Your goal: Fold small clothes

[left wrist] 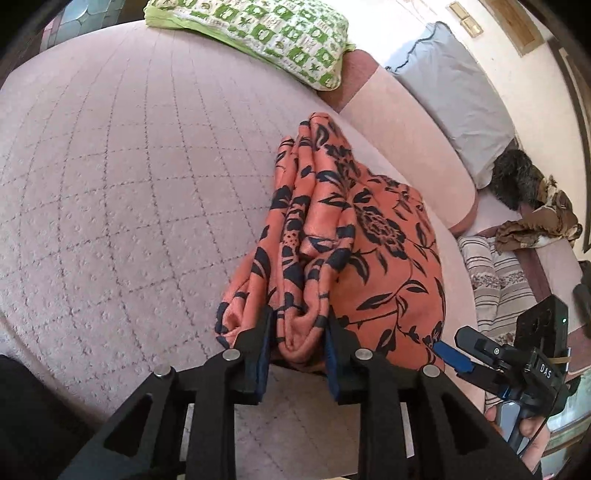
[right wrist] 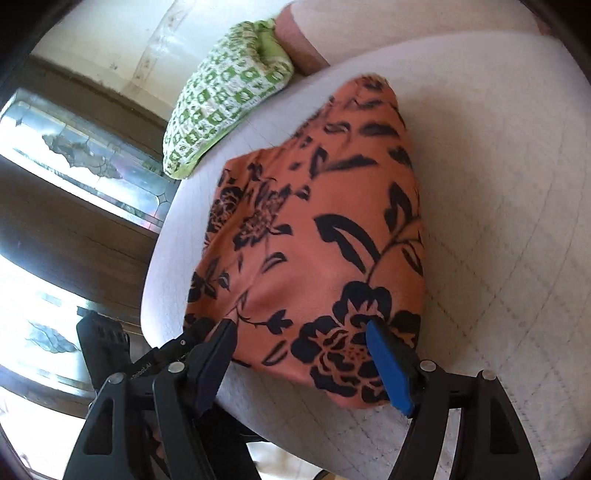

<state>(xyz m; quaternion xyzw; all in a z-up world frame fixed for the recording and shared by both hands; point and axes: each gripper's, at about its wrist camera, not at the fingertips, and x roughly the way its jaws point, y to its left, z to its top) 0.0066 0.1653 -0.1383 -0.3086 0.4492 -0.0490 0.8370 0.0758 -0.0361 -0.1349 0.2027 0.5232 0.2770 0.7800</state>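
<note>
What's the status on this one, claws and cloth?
Left claw shut on orange floral cloth. Right claw open, straddling its near edge. Green pillow clear of it.

- The cloth bunches between the left gripper fingers; its near edge drops out of sight behind them at lower centre.
- The pillow is cut off by the top edge of the left view.
- The right gripper, at the lower right of the left view, shows only one blue pad; its other finger is hidden.
- In the right view, the cloth's far tip is blurred.
- A dark furry heap at the right of the left view is too unclear to identify.
</note>
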